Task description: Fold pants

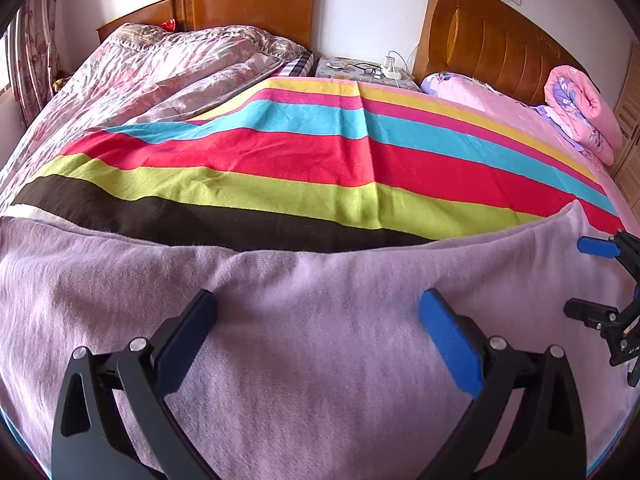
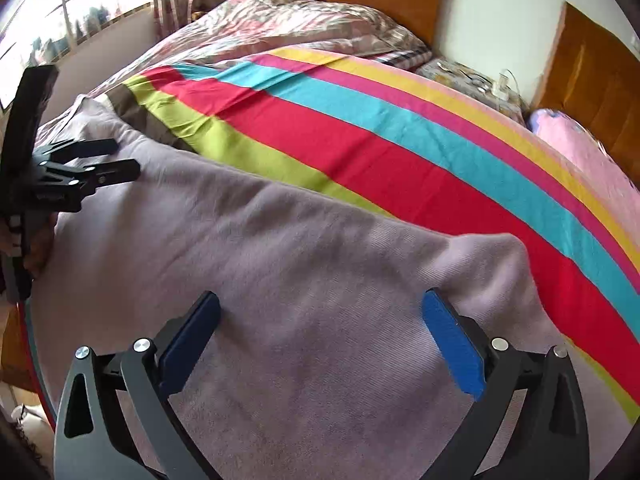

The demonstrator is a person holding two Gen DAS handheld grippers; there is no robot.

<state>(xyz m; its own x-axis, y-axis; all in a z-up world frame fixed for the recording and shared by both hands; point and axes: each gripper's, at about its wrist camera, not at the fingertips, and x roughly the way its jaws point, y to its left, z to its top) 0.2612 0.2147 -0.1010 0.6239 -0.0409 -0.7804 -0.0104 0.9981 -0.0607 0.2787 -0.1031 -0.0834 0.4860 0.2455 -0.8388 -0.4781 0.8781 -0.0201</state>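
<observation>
Lavender pants (image 1: 320,280) lie spread flat across the near end of the bed, on top of a striped blanket (image 1: 320,152). My left gripper (image 1: 318,308) hovers just above the pants with its jaws wide apart and nothing between them. The right gripper (image 1: 584,280) shows at the right edge of that view, open, beside the pants' right corner. In the right wrist view the pants (image 2: 280,260) fill the foreground, with a raised corner (image 2: 488,248) at the far right. My right gripper (image 2: 322,304) is open over them. The left gripper (image 2: 120,158) is open at the pants' far left end.
A floral quilt (image 1: 160,72) is bunched on the left bed. Between two wooden headboards (image 1: 480,40) stands a nightstand (image 1: 360,68) with glasses and a power strip. A rolled pink quilt (image 1: 580,108) lies at far right. A window (image 2: 60,20) and a curtain are at left.
</observation>
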